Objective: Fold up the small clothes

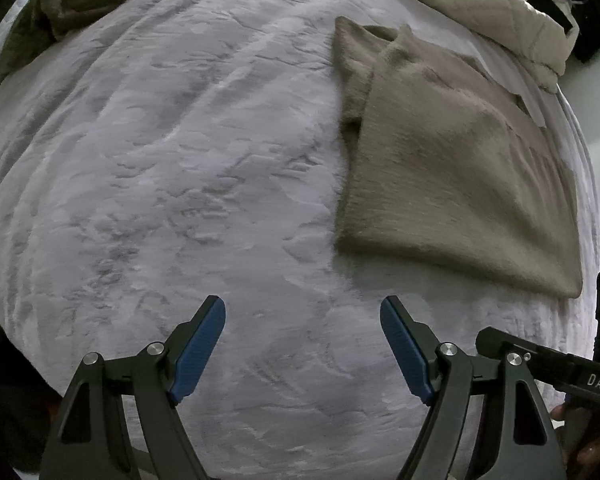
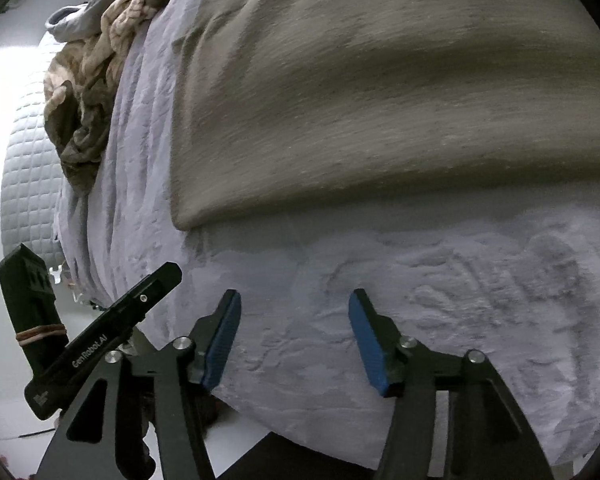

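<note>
A fuzzy taupe sweater (image 1: 452, 168) lies folded flat on the pale lilac bedspread (image 1: 180, 160), right of centre in the left wrist view. My left gripper (image 1: 303, 312) is open above bare bedspread, short of the sweater's near edge and to its left, with nothing between its blue pads (image 1: 200, 348). In the right wrist view the same sweater (image 2: 380, 92) fills the upper half. My right gripper (image 2: 295, 304) is open over the bedspread (image 2: 420, 320), just short of the sweater's near hem, holding nothing.
A cream quilted garment (image 1: 492, 12) is heaped at the bed's far right. A crumpled olive-brown garment (image 1: 72, 4) lies at the far left; it shows as the brown pile (image 2: 92, 92) by the bed's edge. The other gripper's black body (image 2: 100, 336) sits at lower left.
</note>
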